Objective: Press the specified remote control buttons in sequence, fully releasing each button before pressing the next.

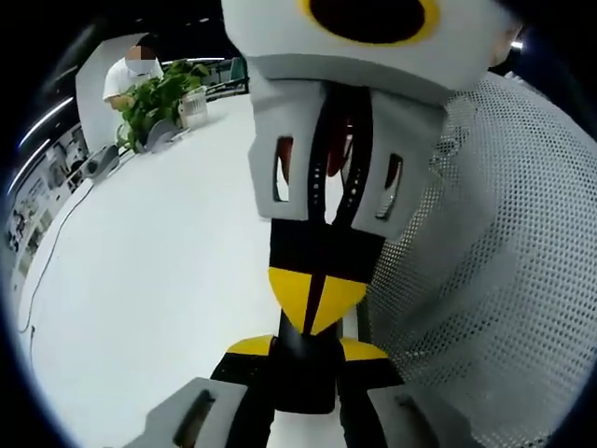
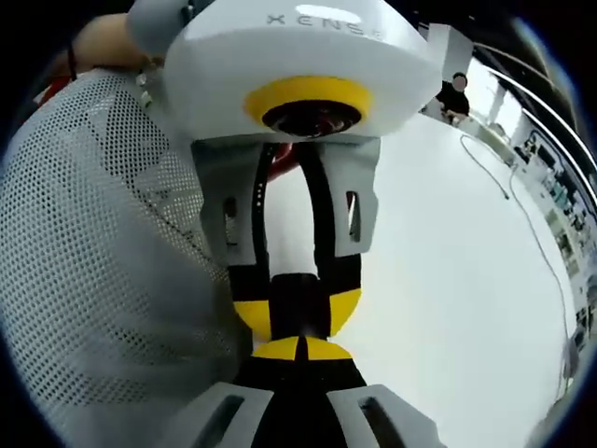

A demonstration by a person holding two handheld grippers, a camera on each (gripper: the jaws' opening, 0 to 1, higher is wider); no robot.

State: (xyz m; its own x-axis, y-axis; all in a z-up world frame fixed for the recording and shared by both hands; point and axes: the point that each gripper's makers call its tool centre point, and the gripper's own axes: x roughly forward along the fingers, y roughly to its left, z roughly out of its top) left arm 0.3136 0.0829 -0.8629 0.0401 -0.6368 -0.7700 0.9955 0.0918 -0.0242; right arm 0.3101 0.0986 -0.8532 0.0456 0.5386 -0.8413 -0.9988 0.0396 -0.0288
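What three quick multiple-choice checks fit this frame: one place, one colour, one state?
1. In the left gripper view, the potted plant stands:
A) by the person at the white table's far end
B) between the jaws
C) on the floor

2. The right gripper's jaw tips are:
A) red
B) yellow
C) green

3. The right gripper's jaws are:
A) wide open
B) shut, tips together
C) clamped on a cup

Answers:
1 A, the leaves sit right beside the person on the tabletop.
2 B, yellow tips show in both views.
3 B, a thin seam alone divides the tips.
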